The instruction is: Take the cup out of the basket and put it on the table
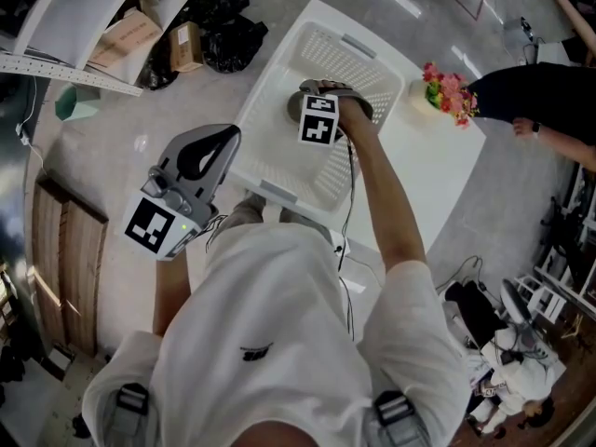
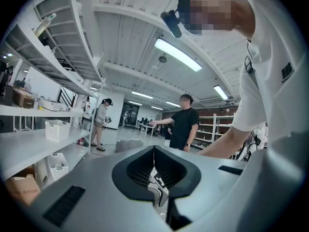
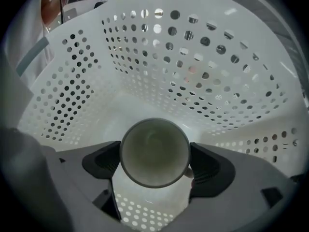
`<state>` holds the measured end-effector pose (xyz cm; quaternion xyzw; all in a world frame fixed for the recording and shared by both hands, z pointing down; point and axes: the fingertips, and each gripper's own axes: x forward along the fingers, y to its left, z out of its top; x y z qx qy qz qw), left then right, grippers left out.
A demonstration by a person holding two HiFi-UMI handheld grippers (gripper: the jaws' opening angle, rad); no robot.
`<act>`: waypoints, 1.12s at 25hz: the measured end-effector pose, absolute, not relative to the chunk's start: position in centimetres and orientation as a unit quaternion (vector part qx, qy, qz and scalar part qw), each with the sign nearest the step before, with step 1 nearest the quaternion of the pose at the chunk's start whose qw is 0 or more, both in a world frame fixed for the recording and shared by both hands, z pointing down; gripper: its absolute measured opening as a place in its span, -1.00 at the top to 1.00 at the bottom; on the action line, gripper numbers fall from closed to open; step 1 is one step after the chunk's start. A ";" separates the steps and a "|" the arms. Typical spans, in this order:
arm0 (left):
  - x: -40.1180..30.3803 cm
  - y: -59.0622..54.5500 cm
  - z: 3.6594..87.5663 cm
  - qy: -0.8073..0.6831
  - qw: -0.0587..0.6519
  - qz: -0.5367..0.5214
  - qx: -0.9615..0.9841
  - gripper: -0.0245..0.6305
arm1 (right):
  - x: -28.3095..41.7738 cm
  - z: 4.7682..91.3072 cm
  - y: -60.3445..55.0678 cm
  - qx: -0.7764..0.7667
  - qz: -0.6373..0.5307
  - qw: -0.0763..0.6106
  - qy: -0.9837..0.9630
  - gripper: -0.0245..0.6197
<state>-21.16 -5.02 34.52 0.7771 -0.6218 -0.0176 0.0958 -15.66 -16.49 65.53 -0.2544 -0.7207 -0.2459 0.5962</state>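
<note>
White table (image 1: 424, 170) is carrying one perforated white basket (image 1: 270, 82) and one bunch of flowers (image 1: 445, 89) near its far corner. Right claw (image 1: 326, 101) is reaching down inside the basket and clenching on the one cup (image 3: 154, 151), with a pad pressing each side of its round wall and its mouth facing the camera. Cup is sitting low inside the basket, not yet out; contact with the floor cannot be told. Left claw (image 1: 222, 142) is hanging clenched and empty, beside the basket, touching nothing. Risk, as judged: the smooth curved wall is looking slip-prone, so the cup may be twisting or dropping on the lift. It may also be catching the basket wall, and the light, unsteadied basket may be dragging along. Count: two claws, one cup, one basket, one flower bunch.
</note>
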 end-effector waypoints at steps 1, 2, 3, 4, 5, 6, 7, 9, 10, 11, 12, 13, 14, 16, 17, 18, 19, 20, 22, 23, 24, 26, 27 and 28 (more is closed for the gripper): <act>-21.2 -5.1 34.5 -0.622 0.096 -0.017 0.777 0.89 | -15.7 65.8 -16.6 -0.254 -0.246 0.598 -0.720 -0.40; -21.2 -5.1 34.6 -0.622 0.097 -0.017 0.777 0.89 | -15.7 66.0 -16.7 -0.253 -0.247 0.598 -0.719 -0.40; -21.2 -5.1 34.6 -0.622 0.097 -0.018 0.777 0.89 | -15.8 66.1 -16.7 -0.252 -0.248 0.598 -0.719 -0.40; -21.3 -5.1 34.6 -0.622 0.097 -0.018 0.777 0.89 | -15.8 66.2 -16.8 -0.251 -0.251 0.598 -0.718 -0.40; -21.3 -5.1 34.6 -0.622 0.098 -0.018 0.776 0.89 | -15.9 66.3 -16.9 -0.250 -0.254 0.597 -0.718 -0.40; -21.4 -5.0 34.6 -0.623 0.098 -0.017 0.776 0.89 | -16.0 66.3 -16.9 -0.249 -0.257 0.597 -0.718 -0.40; -21.5 -5.0 34.7 -0.623 0.099 -0.017 0.776 0.89 | -16.1 66.3 -16.9 -0.250 -0.259 0.597 -0.717 -0.40; -21.6 -5.0 34.7 -0.623 0.100 -0.016 0.776 0.89 | -16.0 66.3 -16.9 -0.252 -0.262 0.598 -0.714 -0.40; -21.5 -5.0 34.7 -0.623 0.100 -0.016 0.776 0.89 | -15.9 66.3 -17.0 -0.252 -0.263 0.599 -0.713 -0.40; -21.5 -5.1 34.7 -0.622 0.100 -0.015 0.776 0.89 | -15.9 66.3 -17.0 -0.253 -0.263 0.600 -0.712 -0.40; -21.4 -5.1 34.7 -0.622 0.099 -0.016 0.777 0.89 | -15.8 66.2 -17.0 -0.252 -0.264 0.601 -0.711 -0.40; -21.4 -5.1 34.7 -0.621 0.099 -0.016 0.777 0.89 | -15.8 66.2 -16.9 -0.251 -0.264 0.602 -0.711 -0.40; -21.5 -5.1 34.6 -0.621 0.099 -0.016 0.777 0.89 | -15.8 66.2 -16.9 -0.250 -0.264 0.602 -0.711 -0.40; -21.5 -5.2 34.6 -0.621 0.098 -0.017 0.778 0.89 | -15.9 66.2 -17.0 -0.246 -0.262 0.604 -0.711 -0.40; -21.5 -5.2 34.6 -0.621 0.099 -0.018 0.777 0.89 | -15.9 66.2 -17.0 -0.244 -0.261 0.604 -0.712 -0.40; -21.5 -5.2 34.6 -0.622 0.100 -0.020 0.776 0.89 | -15.9 66.2 -17.0 -0.243 -0.259 0.605 -0.713 -0.40; -21.4 -5.3 34.6 -0.622 0.101 -0.021 0.776 0.89 | -15.8 66.2 -17.0 -0.243 -0.258 0.605 -0.713 -0.40; -21.4 -5.3 34.6 -0.623 0.102 -0.021 0.775 0.89 | -15.8 66.2 -16.9 -0.244 -0.256 0.606 -0.713 -0.40; -21.5 -5.3 34.6 -0.623 0.102 -0.021 0.775 0.89 | -15.7 66.1 -16.8 -0.247 -0.251 0.607 -0.713 -0.40; -21.5 -5.3 34.7 -0.622 0.102 -0.020 0.776 0.89 | -15.7 66.1 -16.7 -0.248 -0.248 0.607 -0.713 -0.40; -21.5 -5.3 34.8 -0.622 0.102 -0.018 0.776 0.89 | -15.8 66.1 -16.6 -0.249 -0.246 0.607 -0.713 -0.40; -21.5 -5.3 34.9 -0.620 0.101 -0.015 0.778 0.89 | -15.8 65.8 -16.4 -0.251 -0.245 0.605 -0.714 -0.40; -21.5 -5.3 34.9 -0.619 0.101 -0.014 0.779 0.89 | -15.8 65.7 -16.3 -0.252 -0.244 0.604 -0.715 -0.40; -21.5 -5.4 34.9 -0.619 0.101 -0.015 0.779 0.89 | -15.9 65.5 -16.2 -0.252 -0.244 0.603 -0.716 -0.40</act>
